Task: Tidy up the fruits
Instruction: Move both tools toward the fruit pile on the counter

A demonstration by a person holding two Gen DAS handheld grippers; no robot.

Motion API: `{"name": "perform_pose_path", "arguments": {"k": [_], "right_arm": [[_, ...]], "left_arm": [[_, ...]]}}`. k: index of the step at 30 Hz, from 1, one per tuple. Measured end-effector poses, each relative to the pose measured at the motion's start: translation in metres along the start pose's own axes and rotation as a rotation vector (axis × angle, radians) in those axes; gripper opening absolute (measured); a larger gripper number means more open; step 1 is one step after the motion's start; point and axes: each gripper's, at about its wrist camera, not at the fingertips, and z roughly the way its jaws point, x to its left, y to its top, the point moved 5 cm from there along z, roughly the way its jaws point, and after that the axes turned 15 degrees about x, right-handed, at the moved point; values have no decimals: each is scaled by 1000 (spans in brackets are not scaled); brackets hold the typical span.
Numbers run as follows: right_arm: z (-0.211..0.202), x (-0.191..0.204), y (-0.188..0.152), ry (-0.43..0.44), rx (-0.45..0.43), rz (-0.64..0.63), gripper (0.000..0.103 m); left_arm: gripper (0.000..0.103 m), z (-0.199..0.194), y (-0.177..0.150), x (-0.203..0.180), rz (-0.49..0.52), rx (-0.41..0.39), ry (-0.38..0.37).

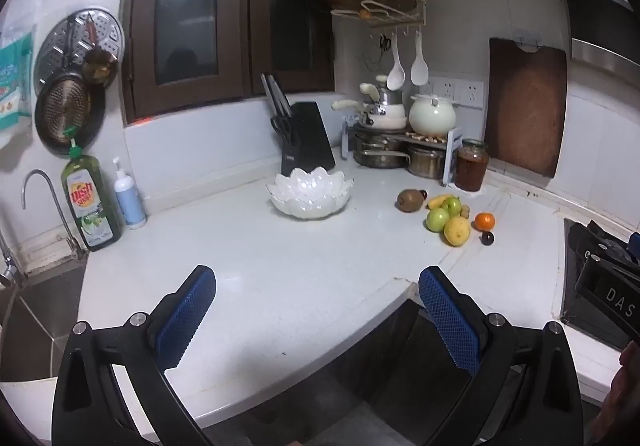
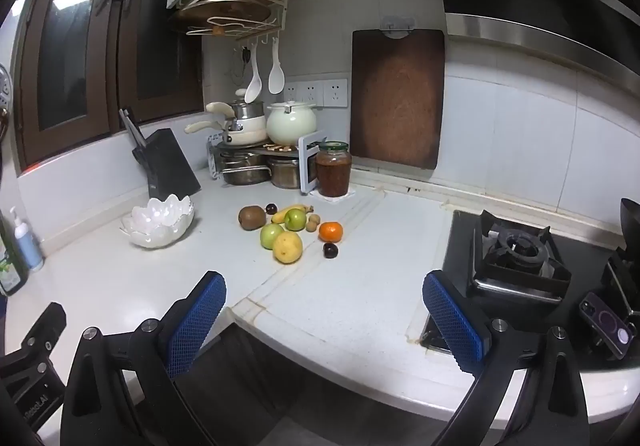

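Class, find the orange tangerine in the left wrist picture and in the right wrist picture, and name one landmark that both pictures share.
Left wrist view: the tangerine sits right of centre, at the right edge of the fruit cluster, just above a small dark fruit.
Right wrist view: the tangerine sits near the centre, again on the cluster's right side, above the dark fruit.
Shared landmark: the white petal-shaped bowl, left of the fruit.

The left gripper [image 1: 316, 310] has black plastic arms with silver round screws at the joints and blue cross-hatched pads [image 1: 186, 320]. The right gripper [image 2: 324, 314] is the same: black arms, silver screws, blue textured pads [image 2: 454, 324]. Bare skin [image 1: 624, 386] shows at four o'clock.
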Motion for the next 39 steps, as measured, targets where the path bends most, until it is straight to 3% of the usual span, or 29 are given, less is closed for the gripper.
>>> {"name": "perform_pose_path", "arguments": {"k": [2,5,7,39], "right_arm": [[0,0,-2,-7,7,-5,100],[1,3,-4,-3,13,-1,100],[-3,-1,-5,7,9,11,100],[-10,-15,-6,2,-29,33,100]], "left_arm": [[103,2,3,0,4,-3,17],[103,-21,-1,6,-21,-110,8],[103,-25,-4,18,-40,-113,-7],[103,-29,-2,-5,-23,-121,-7]]}}
